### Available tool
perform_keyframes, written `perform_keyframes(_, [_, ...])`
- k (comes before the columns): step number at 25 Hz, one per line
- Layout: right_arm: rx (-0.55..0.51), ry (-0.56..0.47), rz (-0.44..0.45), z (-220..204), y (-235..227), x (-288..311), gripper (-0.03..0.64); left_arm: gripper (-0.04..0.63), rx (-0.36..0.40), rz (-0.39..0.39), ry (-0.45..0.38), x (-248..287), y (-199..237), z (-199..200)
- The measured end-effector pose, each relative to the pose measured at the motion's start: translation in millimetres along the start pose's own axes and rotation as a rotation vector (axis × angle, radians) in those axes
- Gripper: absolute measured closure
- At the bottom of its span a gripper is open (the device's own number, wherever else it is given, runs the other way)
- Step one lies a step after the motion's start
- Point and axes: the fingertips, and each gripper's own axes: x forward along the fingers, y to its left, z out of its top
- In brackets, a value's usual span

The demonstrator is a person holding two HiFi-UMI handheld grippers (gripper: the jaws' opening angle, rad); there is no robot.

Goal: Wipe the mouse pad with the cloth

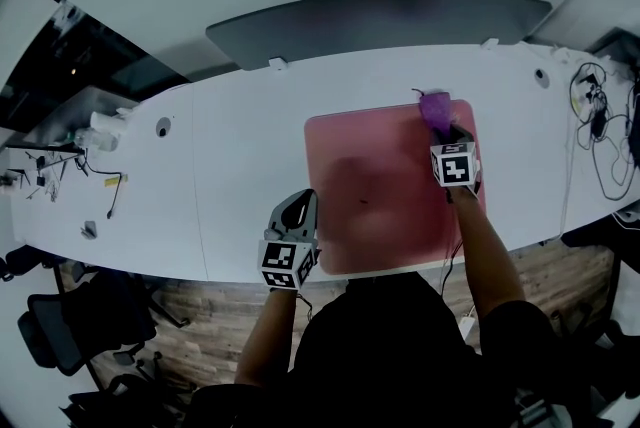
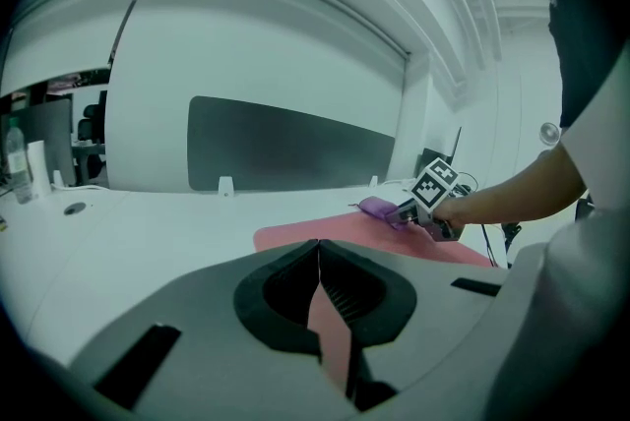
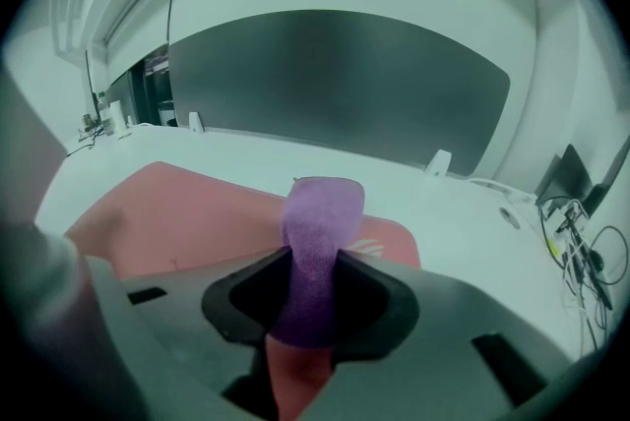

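Starting at the left end of the desk (image 1: 240,166): small clutter and a loose cable there, well apart from the action.

On to the near edge, just left of the pad's (image 1: 370,206) near-left corner: left gripper (image 1: 300,201), clenched. In its own view (image 2: 319,245), jaws closed tip to tip with nothing caught between, only a sliver of pink pad (image 2: 325,234) visible past them. Resting on the desk or just above it? Can't tell.

Centre-right now: pink pad lying flat against the near edge, 1 long side running along it. Behind it, at the far edge, a dark divider (image 1: 380,21) standing upright.

Up to the pad's far-right corner: purple cloth (image 1: 434,106), bunched, pinched by the right gripper (image 1: 445,128). Confirmed in the right gripper view (image 3: 315,262): both jaws closed firmly on the cloth (image 3: 320,222), a fold poking out beyond the tips, over the pad (image 3: 177,212). Same story from the left gripper view: cloth (image 2: 377,207) down on the pad's far corner, right gripper (image 2: 406,210) behind it.

Last, at the right end: a tangle of cables (image 1: 600,131).
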Motion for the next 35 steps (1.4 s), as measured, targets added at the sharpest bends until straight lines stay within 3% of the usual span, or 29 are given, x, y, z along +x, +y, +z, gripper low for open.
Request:
perform_keyframes(9, [-0.035,0.024,-0.108,-18.1,-55.3,-10.8,0.486,0.574,-0.019,0.010,0.014,-3.0,3.9,-7.3])
perform_keyframes(13, [-0.104,0.050,-0.162,-24.1,-74.8,-15.3,0.489,0.574,-0.017,0.022,0.011,-3.7,6.2,-9.1])
perform_keyframes(18, [-0.062,0.050,-0.173,-27.0,-82.2,-15.1,0.489,0.574,-0.026,0.026,0.013,-5.2,4.1,-10.8])
perform_keyframes(21, [-0.050,-0.014,-0.187,-14.5,-75.7,-28.4,0.488,0.574,-0.027,0.022,0.011,-5.3,1.8,-11.8])
perform_keyframes(27, [-0.025,-0.163,-0.058,25.8,-6.9,-66.3,0.488,0.574,-0.026,0.023,-0.009,-9.8,3.9,-10.3])
perform_keyframes(35, [-0.128,-0.252,0.196,60.3,131.2,-98.4,0.488,0.574,-0.033,0.041,-0.014,-20.8,9.2,-13.2])
